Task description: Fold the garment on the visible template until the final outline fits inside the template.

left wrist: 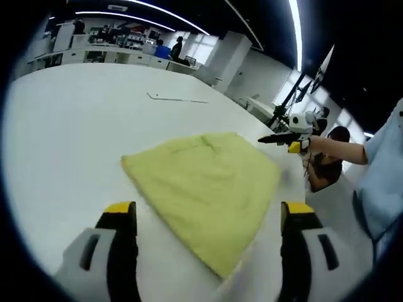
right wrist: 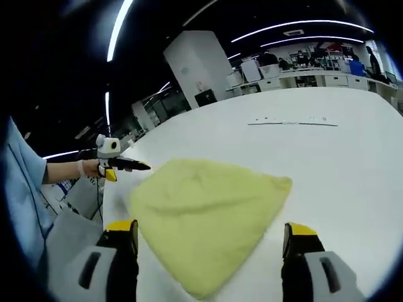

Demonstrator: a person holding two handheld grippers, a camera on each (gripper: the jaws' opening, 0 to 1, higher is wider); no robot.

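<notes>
One yellow-green garment (left wrist: 204,189) — folded, slightly rumpled — flat on white table (left wrist: 69,126), both tools gaping, empty-jawed.

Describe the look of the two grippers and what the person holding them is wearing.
The left gripper and the right gripper look alike: black jaws with yellow tips on pale grey bodies. Seen from across the white table, each shows a white housing, a black nose and a yellow patch. The person's sleeve is light blue and short.

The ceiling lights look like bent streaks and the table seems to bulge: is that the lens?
Likely: in the left gripper view the ceiling lights curve and the white table bows; in the right gripper view likewise, with the yellow cloth slightly soft.
</notes>
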